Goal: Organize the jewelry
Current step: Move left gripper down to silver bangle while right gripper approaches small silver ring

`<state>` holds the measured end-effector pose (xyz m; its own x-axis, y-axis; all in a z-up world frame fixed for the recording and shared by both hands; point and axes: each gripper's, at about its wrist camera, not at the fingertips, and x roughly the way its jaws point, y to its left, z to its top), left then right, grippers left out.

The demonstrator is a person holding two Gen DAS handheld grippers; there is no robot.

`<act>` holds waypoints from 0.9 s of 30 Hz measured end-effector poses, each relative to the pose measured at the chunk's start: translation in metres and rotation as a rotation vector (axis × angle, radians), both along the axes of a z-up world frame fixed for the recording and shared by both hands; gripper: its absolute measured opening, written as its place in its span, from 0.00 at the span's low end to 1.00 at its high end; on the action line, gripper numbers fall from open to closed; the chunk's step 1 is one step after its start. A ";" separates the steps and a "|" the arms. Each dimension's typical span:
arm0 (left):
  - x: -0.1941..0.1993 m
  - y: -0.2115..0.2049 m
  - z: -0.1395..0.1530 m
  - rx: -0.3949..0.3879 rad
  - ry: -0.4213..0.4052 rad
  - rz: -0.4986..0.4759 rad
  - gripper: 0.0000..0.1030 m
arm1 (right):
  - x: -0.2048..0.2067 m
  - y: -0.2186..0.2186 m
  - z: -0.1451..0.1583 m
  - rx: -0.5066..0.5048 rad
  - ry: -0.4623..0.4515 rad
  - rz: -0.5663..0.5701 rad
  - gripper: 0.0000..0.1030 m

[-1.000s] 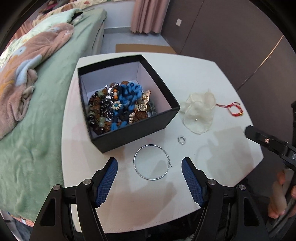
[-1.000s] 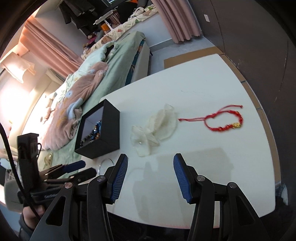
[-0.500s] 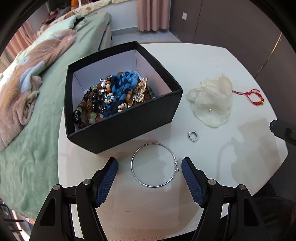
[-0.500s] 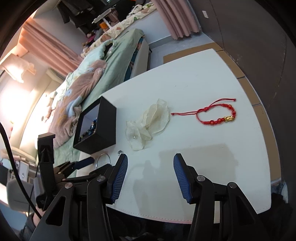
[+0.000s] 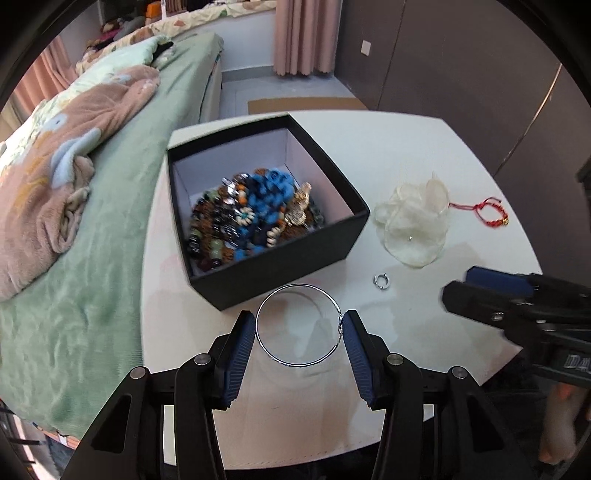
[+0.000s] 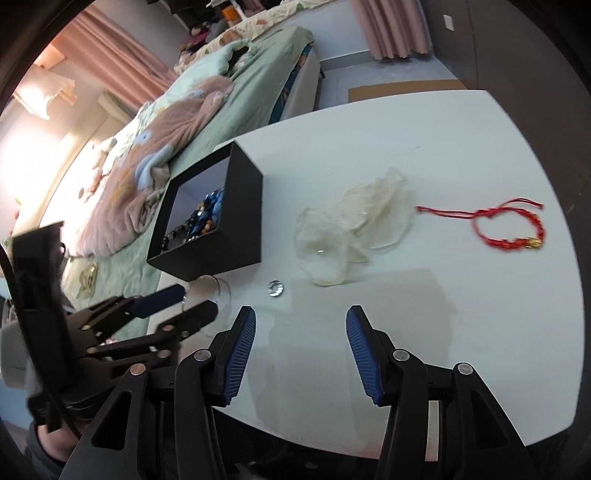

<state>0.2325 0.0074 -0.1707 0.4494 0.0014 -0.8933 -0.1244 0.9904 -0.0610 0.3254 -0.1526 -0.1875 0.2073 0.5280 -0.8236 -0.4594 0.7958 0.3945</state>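
Bed [image 5: 122, 229], blanket [image 5: 55, 155], perhaps curtains [image 5: 306, 33].

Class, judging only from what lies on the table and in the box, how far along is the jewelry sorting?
Done: a heap of beaded bracelets already fills the black box.
In hand: nothing is gripped yet; the left gripper has its open jaws either side of the silver bangle.
Left: the small silver ring, the sheer pouch and the red cord bracelet lie loose on the table. The right gripper hovers open.

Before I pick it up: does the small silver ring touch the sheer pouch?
Apart. The right wrist view shows bare table between the small silver ring and the sheer pouch.
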 end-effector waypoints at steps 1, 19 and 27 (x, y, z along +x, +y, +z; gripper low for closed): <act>-0.001 0.002 0.002 -0.002 -0.003 -0.003 0.49 | 0.000 0.004 -0.001 -0.005 0.003 0.003 0.50; -0.025 0.071 0.020 -0.096 -0.024 0.082 0.24 | 0.004 0.054 -0.021 -0.118 0.015 0.006 0.25; -0.024 0.075 -0.001 -0.174 0.037 0.089 0.49 | 0.002 0.065 -0.021 -0.205 -0.049 0.011 0.25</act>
